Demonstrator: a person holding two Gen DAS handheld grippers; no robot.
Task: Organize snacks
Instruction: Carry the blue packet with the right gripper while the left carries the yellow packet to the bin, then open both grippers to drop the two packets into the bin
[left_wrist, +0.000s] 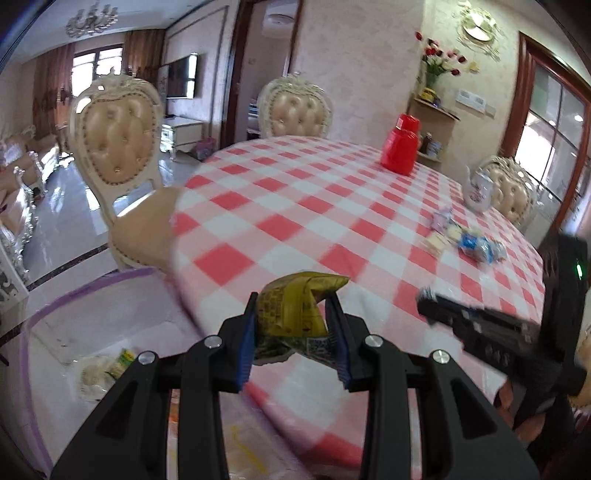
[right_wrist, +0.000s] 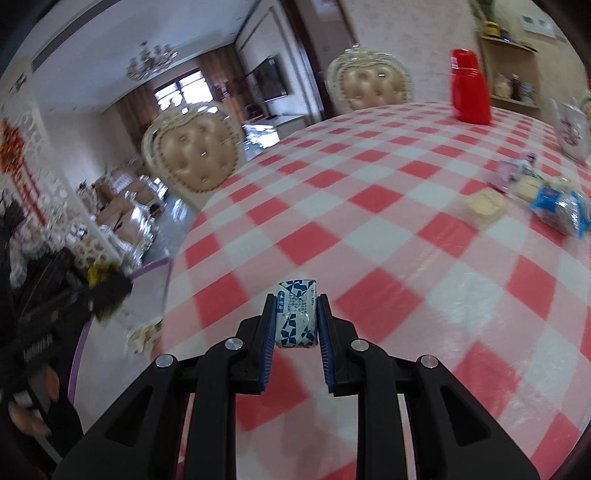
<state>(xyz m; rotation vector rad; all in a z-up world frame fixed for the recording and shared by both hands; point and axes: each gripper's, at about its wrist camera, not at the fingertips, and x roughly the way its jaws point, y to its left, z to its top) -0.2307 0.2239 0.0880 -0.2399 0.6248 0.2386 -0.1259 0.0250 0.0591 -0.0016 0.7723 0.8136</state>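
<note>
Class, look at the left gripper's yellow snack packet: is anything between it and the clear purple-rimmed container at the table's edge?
Nothing visible. The yellow snack packet sits gripped over the tablecloth edge; the purple-rimmed container lies open down to its left, snacks already inside.

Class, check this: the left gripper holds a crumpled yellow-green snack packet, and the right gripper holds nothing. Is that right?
Not quite. The left gripper does hold the crumpled yellow-green snack packet, but the right gripper holds a small blue-and-white wrapped snack, as the right wrist view shows.

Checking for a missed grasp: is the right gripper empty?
No, the right gripper is shut on a small blue-and-white wrapped snack, pinched between its two blue-padded fingers above the checkered tablecloth.
</note>
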